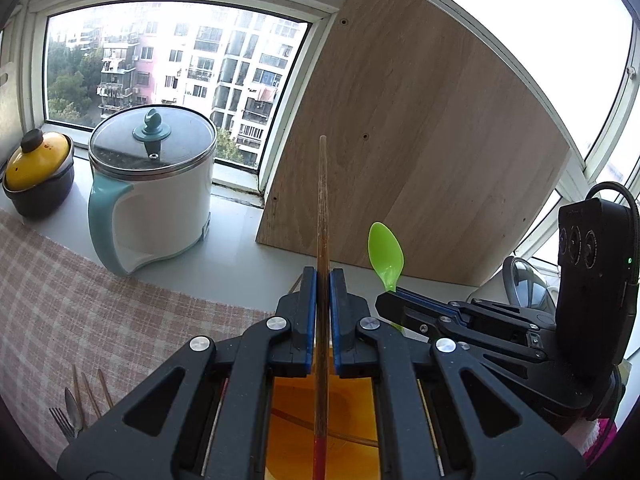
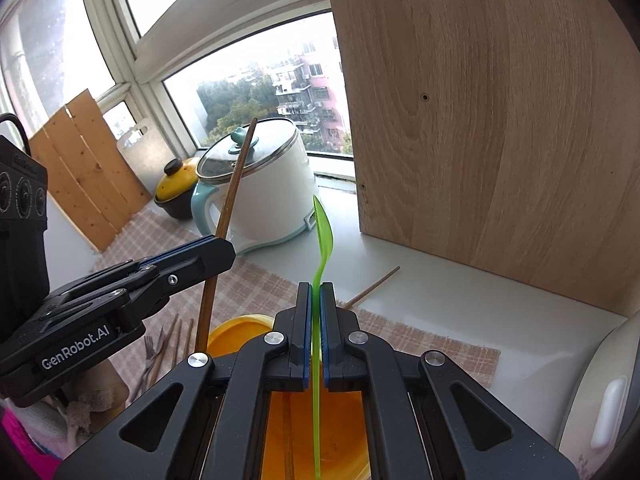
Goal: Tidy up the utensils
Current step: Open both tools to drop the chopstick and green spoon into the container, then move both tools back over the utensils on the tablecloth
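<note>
My left gripper (image 1: 323, 276) is shut on a brown chopstick (image 1: 322, 216) that stands upright, its lower end over an orange cup (image 1: 304, 420). My right gripper (image 2: 316, 292) is shut on a green plastic spoon (image 2: 323, 236), bowl up, its handle reaching down into the same orange cup (image 2: 236, 330). The right gripper (image 1: 390, 300) with the spoon (image 1: 385, 254) shows at the right of the left wrist view. The left gripper (image 2: 224, 250) and chopstick (image 2: 234, 184) show at the left of the right wrist view. Another chopstick lies inside the cup.
Loose chopsticks, a fork and a spoon (image 1: 74, 404) lie on the checked cloth (image 1: 80, 300). One chopstick (image 2: 374, 286) lies by the wooden board (image 2: 480, 120). A white electric pot (image 1: 152, 184) and a yellow-lidded pot (image 1: 38, 172) stand by the window.
</note>
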The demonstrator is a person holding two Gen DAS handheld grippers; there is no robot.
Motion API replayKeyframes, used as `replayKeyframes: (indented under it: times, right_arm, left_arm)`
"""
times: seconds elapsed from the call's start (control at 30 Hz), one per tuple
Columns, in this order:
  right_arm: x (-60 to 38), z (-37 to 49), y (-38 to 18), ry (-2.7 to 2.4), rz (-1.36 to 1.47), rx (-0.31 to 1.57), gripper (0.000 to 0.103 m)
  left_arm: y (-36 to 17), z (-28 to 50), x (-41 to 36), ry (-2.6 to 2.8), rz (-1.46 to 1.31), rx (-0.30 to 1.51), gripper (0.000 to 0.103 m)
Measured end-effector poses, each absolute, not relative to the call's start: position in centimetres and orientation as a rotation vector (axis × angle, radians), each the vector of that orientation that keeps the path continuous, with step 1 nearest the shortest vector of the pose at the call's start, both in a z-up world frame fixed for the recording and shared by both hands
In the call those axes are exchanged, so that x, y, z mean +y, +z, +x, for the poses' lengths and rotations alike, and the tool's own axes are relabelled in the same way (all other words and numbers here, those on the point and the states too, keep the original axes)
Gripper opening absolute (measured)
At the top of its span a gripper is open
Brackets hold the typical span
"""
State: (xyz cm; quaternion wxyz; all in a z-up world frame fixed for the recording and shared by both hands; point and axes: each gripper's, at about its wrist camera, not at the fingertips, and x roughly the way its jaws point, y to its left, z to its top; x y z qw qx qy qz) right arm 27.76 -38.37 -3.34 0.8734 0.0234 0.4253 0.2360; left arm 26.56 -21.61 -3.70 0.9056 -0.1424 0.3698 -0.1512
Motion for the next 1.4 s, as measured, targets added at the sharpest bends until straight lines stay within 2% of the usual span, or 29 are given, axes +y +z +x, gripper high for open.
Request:
replayKeyframes:
  times: [0.4,0.47,0.5,0.57,0.6,0.63,0.9,1.0,1.4]
  right_arm:
    - [-38.2,26.5,-4.2,0.48,0.012,0.923,0.002]
    - [-38.3,26.2,-4.3,0.468,0.005,0.931,0.003]
    - [-38.3,26.0,-4.4,0.462,0.004,0.931,0.005]
    - [-38.5,25.6,-4.4,0.448,0.01,0.933,0.019]
    - [-38.7,25.4,-4.4,0.44,0.016,0.934,0.036]
    - [-38.9,25.2,-4.3,0.433,0.023,0.929,0.043]
    - [-39.2,23.2,-3.1,0.412,0.032,0.899,0.043]
    - [-39.0,22.3,-2.5,0.4,0.02,0.885,0.043]
    - [-38.4,18.7,-0.5,0.375,0.021,0.832,0.043]
  left_arm:
    - [-4.5,25.1,-21.3,-0.336,-0.283,0.803,0.005]
    - [-4.4,24.6,-21.1,-0.34,-0.278,0.807,0.013]
    - [-4.4,24.4,-21.0,-0.342,-0.281,0.806,0.021]
    - [-4.3,23.8,-20.8,-0.344,-0.283,0.806,0.022]
    - [-4.3,23.6,-20.7,-0.347,-0.282,0.808,0.022]
    - [-4.2,23.3,-20.6,-0.348,-0.279,0.81,0.022]
    - [-3.7,21.4,-19.7,-0.358,-0.272,0.807,0.023]
    - [-3.3,20.6,-19.2,-0.361,-0.268,0.799,0.029]
    - [-1.5,17.4,-15.5,-0.352,-0.259,0.764,0.029]
